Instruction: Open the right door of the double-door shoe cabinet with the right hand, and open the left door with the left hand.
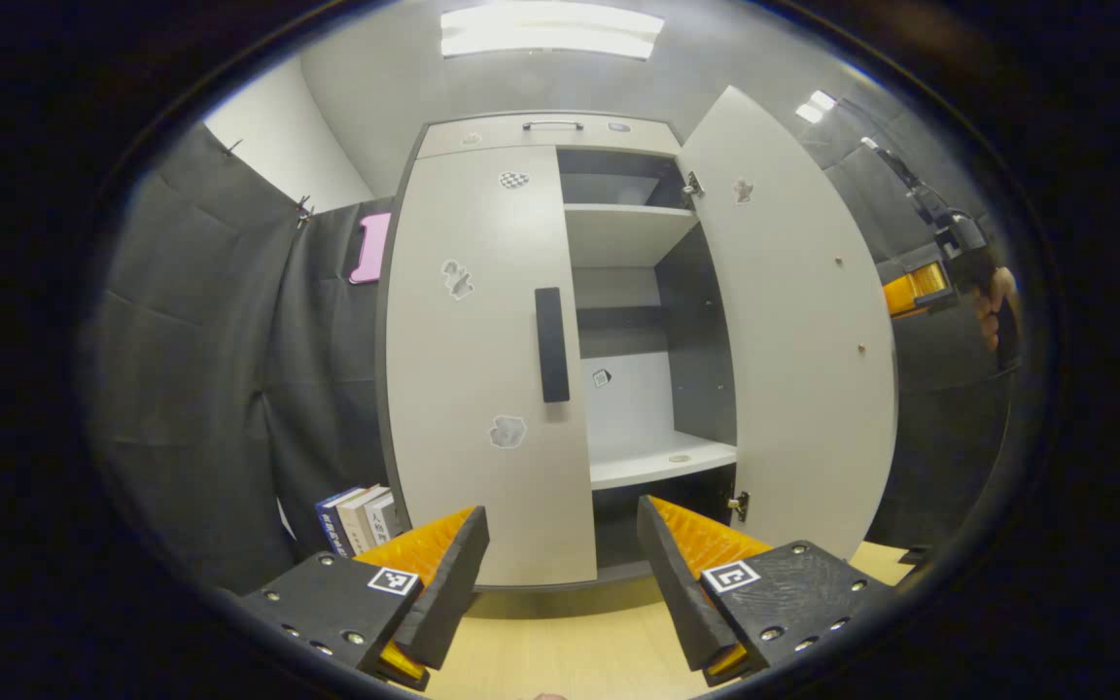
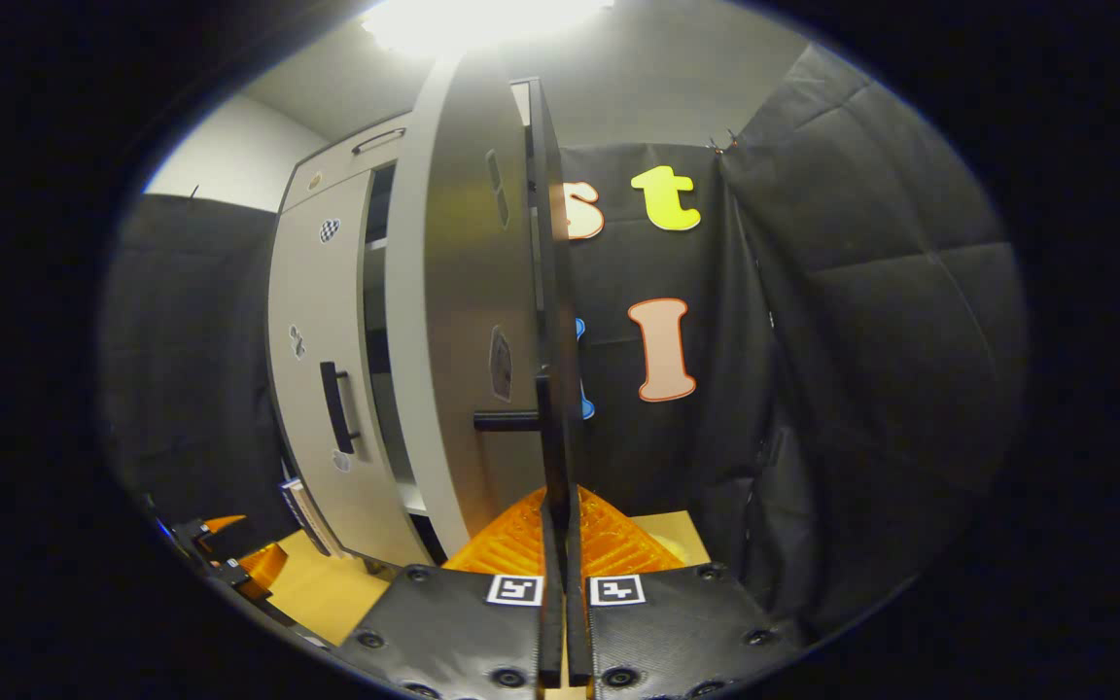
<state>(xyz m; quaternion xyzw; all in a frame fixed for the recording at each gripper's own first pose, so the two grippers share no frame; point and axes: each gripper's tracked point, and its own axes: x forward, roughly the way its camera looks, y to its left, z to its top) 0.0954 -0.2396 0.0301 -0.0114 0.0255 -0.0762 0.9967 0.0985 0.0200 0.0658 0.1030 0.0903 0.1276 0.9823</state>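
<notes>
The pale grey shoe cabinet (image 1: 545, 131) stands straight ahead in the left gripper view. Its left door (image 1: 482, 369) is closed, with a black vertical handle (image 1: 551, 344) at its inner edge. My left gripper (image 1: 560, 574) hangs open a short way in front of that door, below the handle, touching nothing. The right door (image 1: 784, 321) is swung wide open. In the right gripper view that right door (image 2: 453, 292) is seen nearly edge-on, and my right gripper (image 2: 560, 501) is shut on its black handle (image 2: 557, 437). The right gripper (image 1: 929, 287), held by a hand, peeks out past the open door's edge.
Inside the cabinet are pale shelves (image 1: 662, 457) and a dark side wall. Several books (image 1: 356, 520) lean by the cabinet's lower left corner. A light wooden surface (image 1: 560, 642) lies below my fingers. Black cloth walls close in on both sides.
</notes>
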